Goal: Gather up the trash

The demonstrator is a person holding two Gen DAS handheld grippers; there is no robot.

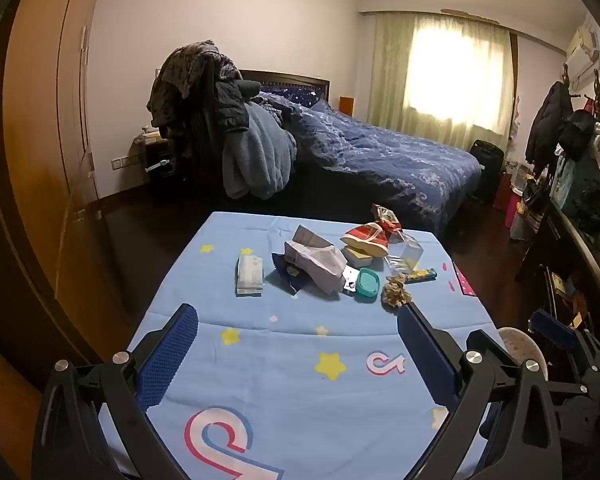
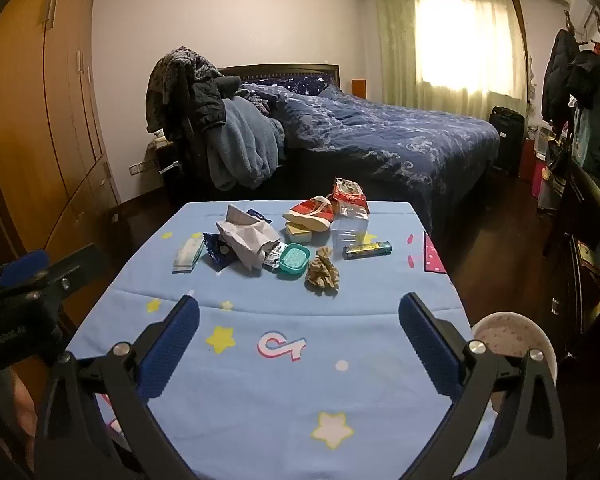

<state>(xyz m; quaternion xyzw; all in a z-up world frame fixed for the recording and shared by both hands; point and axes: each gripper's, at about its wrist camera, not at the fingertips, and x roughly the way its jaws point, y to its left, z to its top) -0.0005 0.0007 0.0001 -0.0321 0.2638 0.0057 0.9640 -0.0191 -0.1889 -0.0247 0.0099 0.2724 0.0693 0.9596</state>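
Left wrist view: both the left tool and right tool are spread wide, empty, above the tablecloth.

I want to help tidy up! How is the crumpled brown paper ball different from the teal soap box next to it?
The paper ball is brownish, wrinkled and lumpy; the soap box is teal, smooth and neatly rounded. The paper ball looks scrunched, while the soap box keeps a firm shape with its lid on. The paper ball lies nearer the cameras than the soap box. Both rest on the blue star-print tablecloth, side by side.
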